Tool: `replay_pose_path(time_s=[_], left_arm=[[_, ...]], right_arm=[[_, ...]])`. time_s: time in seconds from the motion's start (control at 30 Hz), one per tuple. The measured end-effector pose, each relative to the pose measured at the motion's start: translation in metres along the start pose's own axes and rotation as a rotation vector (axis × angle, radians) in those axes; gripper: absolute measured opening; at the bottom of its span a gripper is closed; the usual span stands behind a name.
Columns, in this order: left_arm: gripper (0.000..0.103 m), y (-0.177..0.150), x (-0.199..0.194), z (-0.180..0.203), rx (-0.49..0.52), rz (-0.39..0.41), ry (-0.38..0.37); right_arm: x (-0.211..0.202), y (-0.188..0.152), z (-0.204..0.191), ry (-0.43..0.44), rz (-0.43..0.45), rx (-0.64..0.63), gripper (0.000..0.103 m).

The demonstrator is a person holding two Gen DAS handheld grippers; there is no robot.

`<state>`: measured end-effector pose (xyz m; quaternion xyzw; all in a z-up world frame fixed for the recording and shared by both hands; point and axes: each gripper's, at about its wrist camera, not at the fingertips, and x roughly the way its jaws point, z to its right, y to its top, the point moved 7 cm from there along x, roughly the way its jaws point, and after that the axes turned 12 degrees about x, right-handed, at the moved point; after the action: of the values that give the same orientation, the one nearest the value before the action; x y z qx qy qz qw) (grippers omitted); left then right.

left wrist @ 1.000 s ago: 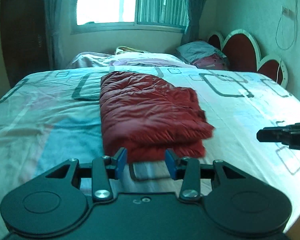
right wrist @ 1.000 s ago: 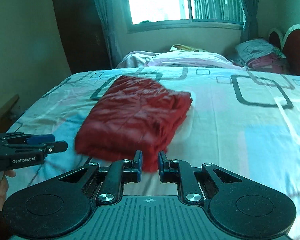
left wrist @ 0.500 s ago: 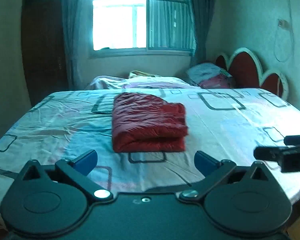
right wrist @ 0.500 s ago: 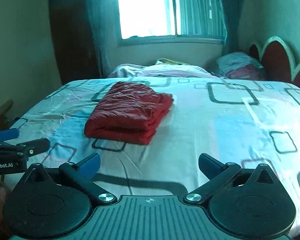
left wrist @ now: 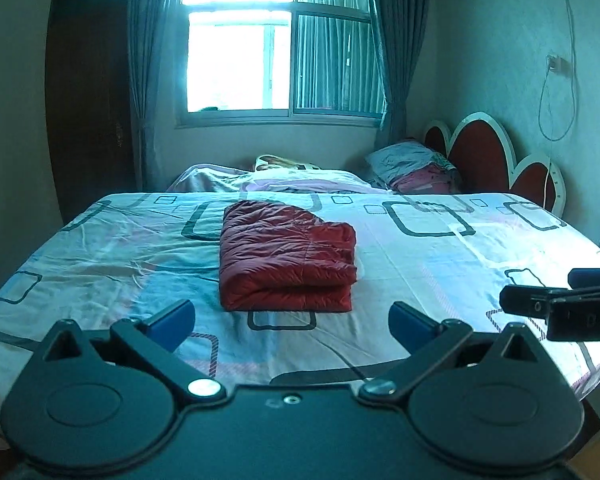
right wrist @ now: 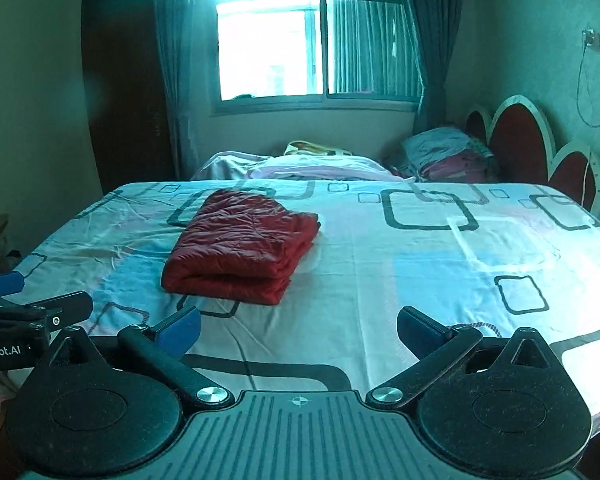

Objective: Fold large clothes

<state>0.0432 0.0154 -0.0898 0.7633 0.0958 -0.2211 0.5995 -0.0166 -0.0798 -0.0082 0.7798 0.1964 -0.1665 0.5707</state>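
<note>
1. Red quilted garment (left wrist: 288, 256), apparently a padded jacket, lies folded in a rectangular stack on the patterned bedsheet (left wrist: 440, 256).
2. Left gripper (left wrist: 292, 322) stands spread wide, holding nothing.
3. Right gripper (right wrist: 298, 326) likewise gapes empty, apart from the garment.

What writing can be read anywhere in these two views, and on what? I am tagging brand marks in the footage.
"Robot.AI", cut off at the picture's left edge: on the body of the left tool, seen from the right wrist.
"DAS", faint and cut off at the right edge: on the body of the right tool, seen from the left wrist.
The bag behind the bed has a print too blurred to read.
Nothing else bears text.
</note>
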Motion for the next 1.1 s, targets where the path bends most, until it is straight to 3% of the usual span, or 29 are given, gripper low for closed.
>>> replay_pose_path(time_s=[1.1], left_arm=[[0.103, 0.0045, -0.0062, -0.0031, 0.006, 0.025, 0.001]], right_arm=[[-0.0102, 0.0091, 0.0058, 0.023, -0.002, 0.001, 0.103]])
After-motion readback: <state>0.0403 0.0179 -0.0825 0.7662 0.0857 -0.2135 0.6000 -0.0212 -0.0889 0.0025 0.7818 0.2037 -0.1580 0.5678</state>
